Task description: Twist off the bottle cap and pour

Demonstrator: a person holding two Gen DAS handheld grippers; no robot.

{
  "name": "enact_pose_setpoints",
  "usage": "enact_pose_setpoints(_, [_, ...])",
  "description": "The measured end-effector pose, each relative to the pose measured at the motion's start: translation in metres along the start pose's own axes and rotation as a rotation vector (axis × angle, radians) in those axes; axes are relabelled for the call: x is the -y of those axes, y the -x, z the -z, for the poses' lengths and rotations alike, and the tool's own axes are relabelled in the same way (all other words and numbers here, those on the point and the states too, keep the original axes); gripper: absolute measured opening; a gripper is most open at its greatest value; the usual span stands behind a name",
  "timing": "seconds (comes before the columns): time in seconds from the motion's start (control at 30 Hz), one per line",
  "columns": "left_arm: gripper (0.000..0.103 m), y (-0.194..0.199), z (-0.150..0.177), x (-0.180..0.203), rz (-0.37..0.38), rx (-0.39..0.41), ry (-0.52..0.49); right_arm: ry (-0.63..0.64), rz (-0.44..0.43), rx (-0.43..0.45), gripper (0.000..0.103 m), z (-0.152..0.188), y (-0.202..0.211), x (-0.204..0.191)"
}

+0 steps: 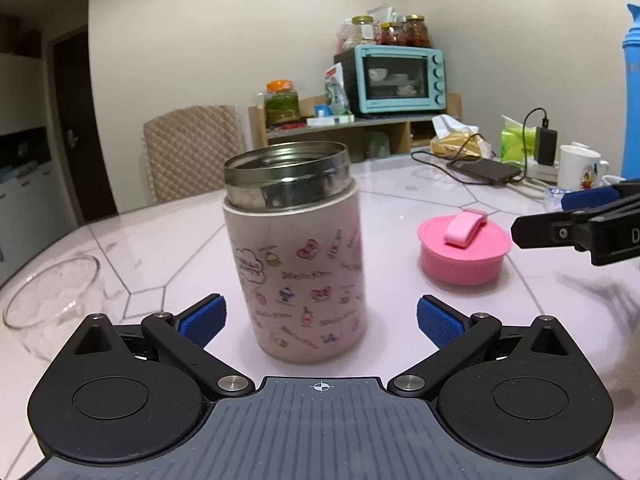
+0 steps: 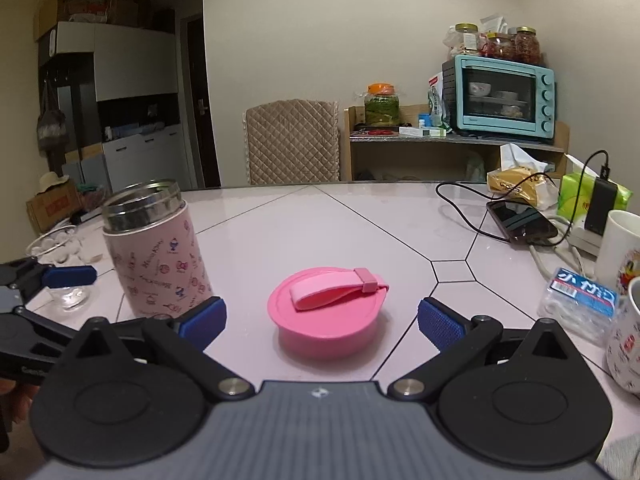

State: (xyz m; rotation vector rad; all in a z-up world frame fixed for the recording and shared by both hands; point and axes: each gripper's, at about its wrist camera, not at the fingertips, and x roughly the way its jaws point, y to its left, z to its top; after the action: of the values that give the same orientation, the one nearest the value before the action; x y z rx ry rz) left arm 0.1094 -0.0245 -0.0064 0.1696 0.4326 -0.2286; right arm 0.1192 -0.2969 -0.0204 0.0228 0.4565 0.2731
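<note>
Left tool (image 1: 321, 316) gapes wide, pads clear of the flask (image 1: 296, 256) standing uncapped on the desk (image 1: 400, 208) just ahead; right tool (image 2: 322, 322) is likewise spread, empty, with the pink cap (image 2: 328, 312) lying on the desk between its fingers, untouched; a glass bowl (image 1: 48, 292) sits left of the flask.

Bare desk (image 2: 312, 220) lies wide between the open bottle (image 2: 156, 256) and the pink cap (image 2: 328, 312). Right edge is crowded: mug (image 2: 618, 244), phone (image 2: 520, 220) and cable. A glass bowl (image 1: 48, 292) blocks the bottle's left.
</note>
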Motion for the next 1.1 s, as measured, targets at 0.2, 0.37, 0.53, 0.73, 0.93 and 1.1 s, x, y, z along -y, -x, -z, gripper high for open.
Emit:
enact_pose_setpoints(0.2, [0.103,0.014,0.004,0.009,-0.001,0.004,0.022,-0.033,0.0,-0.002,0.103,0.005,0.018,-0.001])
enact_pose_setpoints(0.37, [0.103,0.029,0.008,0.014,-0.001,0.009,0.048,-0.032,0.027,-0.012,0.103,0.013,0.03,-0.002])
enact_pose_setpoints(0.53, [0.103,0.043,0.008,0.018,-0.012,0.028,0.058,-0.02,0.072,0.009,0.103,0.021,0.047,-0.006])
enact_pose_setpoints(0.73, [0.103,0.057,0.009,0.028,-0.011,0.04,0.042,-0.032,0.087,0.039,0.103,0.029,0.066,-0.004])
enact_pose_setpoints(0.93, [0.103,0.07,0.012,0.035,-0.005,0.052,0.039,0.018,0.098,0.084,0.103,0.038,0.088,-0.012])
enact_pose_setpoints(1.1, [0.103,0.081,0.015,0.039,-0.005,0.063,0.038,0.074,0.106,0.108,0.103,0.043,0.104,-0.022])
